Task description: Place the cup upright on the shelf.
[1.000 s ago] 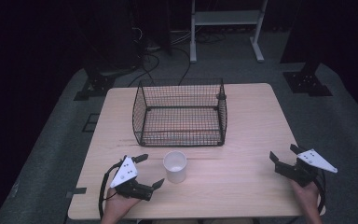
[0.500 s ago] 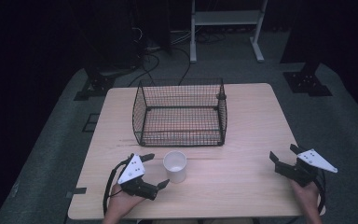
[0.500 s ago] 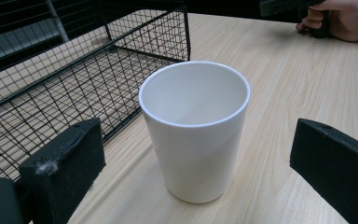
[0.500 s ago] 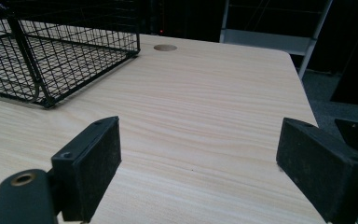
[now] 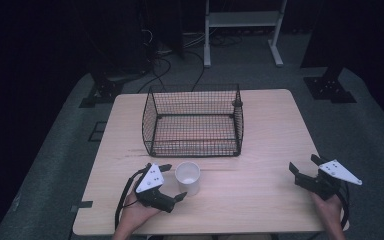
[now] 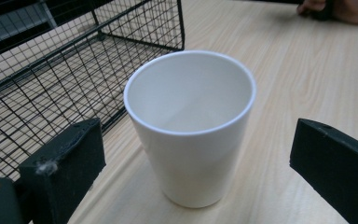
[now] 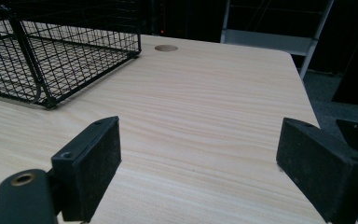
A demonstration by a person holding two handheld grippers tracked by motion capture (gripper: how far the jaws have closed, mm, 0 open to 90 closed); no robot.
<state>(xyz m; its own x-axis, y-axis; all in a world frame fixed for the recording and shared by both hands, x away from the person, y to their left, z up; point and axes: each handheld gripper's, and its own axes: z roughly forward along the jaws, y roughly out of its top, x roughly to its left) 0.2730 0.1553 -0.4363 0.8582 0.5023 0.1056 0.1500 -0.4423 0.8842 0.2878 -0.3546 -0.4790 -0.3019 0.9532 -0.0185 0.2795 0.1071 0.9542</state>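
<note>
A white cup (image 5: pixel 188 177) stands upright and empty on the wooden table (image 5: pixel 260 145), just in front of the black wire basket (image 5: pixel 194 121). My left gripper (image 5: pixel 173 181) is open at the cup's left side, its jaws reaching toward either side of the cup without touching it. In the left gripper view the cup (image 6: pixel 190 126) sits between the two wide-apart jaws, with the basket (image 6: pixel 51 70) behind on the left. My right gripper (image 5: pixel 304 168) rests open near the table's right front edge, nothing between its jaws. The right gripper view shows the basket (image 7: pixel 51 51) far left.
A round hole (image 7: pixel 166 48) lies in the tabletop beyond the basket's corner. A white metal stand (image 5: pixel 242 25) and black equipment bases (image 5: pixel 330 87) stand on the floor behind the table. The person's right hand (image 6: pixel 326 8) appears across the table in the left gripper view.
My left gripper has moved right and slightly forward, closing in on the cup so its jaws now flank it. The right gripper has stayed still.
</note>
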